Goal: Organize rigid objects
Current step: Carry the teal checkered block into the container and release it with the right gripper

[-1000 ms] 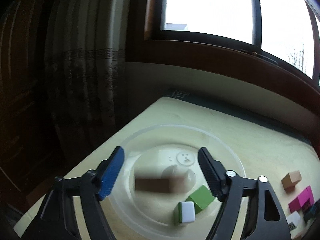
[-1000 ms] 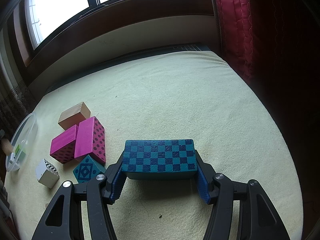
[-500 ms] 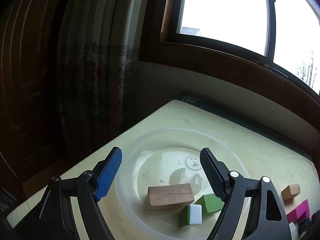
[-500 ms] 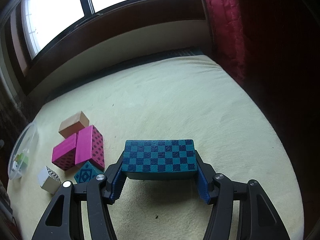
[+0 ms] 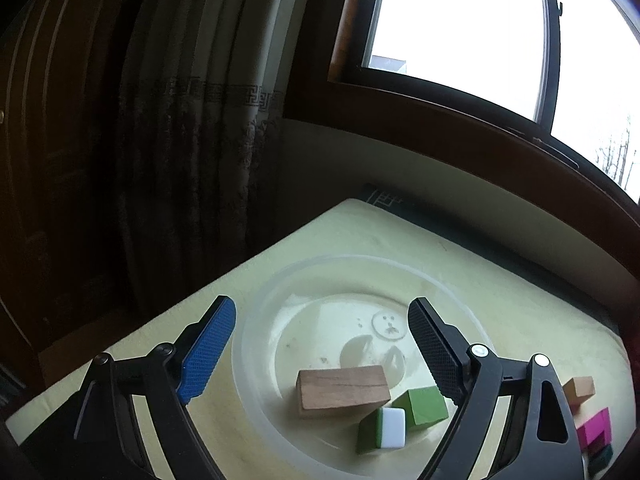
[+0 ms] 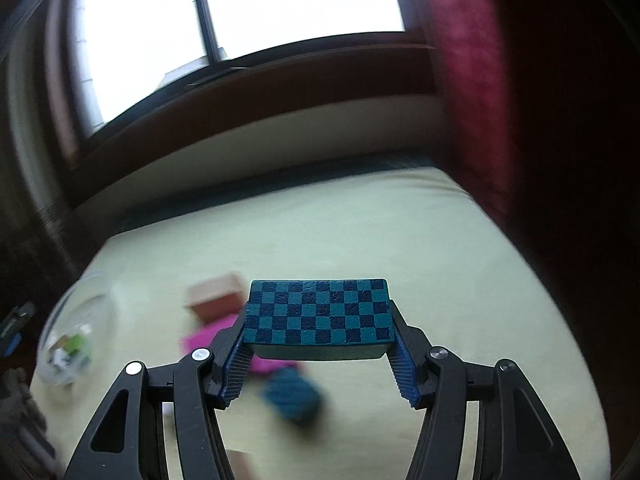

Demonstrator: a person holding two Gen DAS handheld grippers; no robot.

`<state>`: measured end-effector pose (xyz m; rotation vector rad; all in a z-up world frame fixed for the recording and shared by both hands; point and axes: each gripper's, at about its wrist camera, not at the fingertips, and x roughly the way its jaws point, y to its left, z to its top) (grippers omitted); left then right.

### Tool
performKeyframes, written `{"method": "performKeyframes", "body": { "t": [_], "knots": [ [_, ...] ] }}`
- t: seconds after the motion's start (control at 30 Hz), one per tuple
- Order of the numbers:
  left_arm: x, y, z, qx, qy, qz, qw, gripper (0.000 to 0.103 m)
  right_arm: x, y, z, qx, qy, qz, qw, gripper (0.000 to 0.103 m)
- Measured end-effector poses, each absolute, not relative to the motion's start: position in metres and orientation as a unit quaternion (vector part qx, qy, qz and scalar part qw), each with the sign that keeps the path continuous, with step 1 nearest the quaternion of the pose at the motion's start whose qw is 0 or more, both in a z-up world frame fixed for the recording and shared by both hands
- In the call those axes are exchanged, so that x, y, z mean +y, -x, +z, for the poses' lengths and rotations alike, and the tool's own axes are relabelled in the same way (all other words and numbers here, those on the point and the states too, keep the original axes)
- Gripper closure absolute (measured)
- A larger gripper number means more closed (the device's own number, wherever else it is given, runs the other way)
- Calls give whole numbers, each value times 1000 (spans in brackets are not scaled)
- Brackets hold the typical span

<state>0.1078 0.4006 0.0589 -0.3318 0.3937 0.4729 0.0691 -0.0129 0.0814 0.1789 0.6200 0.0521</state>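
My left gripper [image 5: 320,332] hangs open above a clear plastic bowl [image 5: 256,344]. In the bowl lie a brown wooden block [image 5: 342,390], a green cube [image 5: 422,404] and a green-and-white tile [image 5: 384,428]. My right gripper [image 6: 320,356] is shut on a teal checkered block [image 6: 318,316], held above the cream mat [image 6: 360,232]. Below it, blurred, lie a brown block [image 6: 216,296], a pink block [image 6: 204,338] and a teal patterned block [image 6: 292,396]. The bowl [image 6: 86,312] shows at the left of the right wrist view.
A dark curtain [image 5: 180,140] hangs left of the mat, a red curtain [image 6: 472,80] to the right. A window with a dark wooden sill [image 5: 460,132] runs along the back. A brown block [image 5: 578,388] and pink blocks [image 5: 596,430] lie right of the bowl.
The brown wooden block dropped from my open left gripper and came to rest in the bowl; that gripper then rose. My right gripper lifted the checkered block and swung left toward the other blocks.
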Motion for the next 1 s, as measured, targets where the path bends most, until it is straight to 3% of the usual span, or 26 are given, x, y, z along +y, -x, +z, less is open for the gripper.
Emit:
{"method": "performKeyframes", "body": {
  "t": [0.53, 1.0],
  "knots": [
    [409, -101, 60, 183, 176, 248, 935, 14, 155, -101, 86, 315, -19, 173, 933, 40],
    [423, -97, 58, 179, 198, 258, 929, 14, 232, -131, 82, 312, 28, 205, 927, 40]
  ]
}}
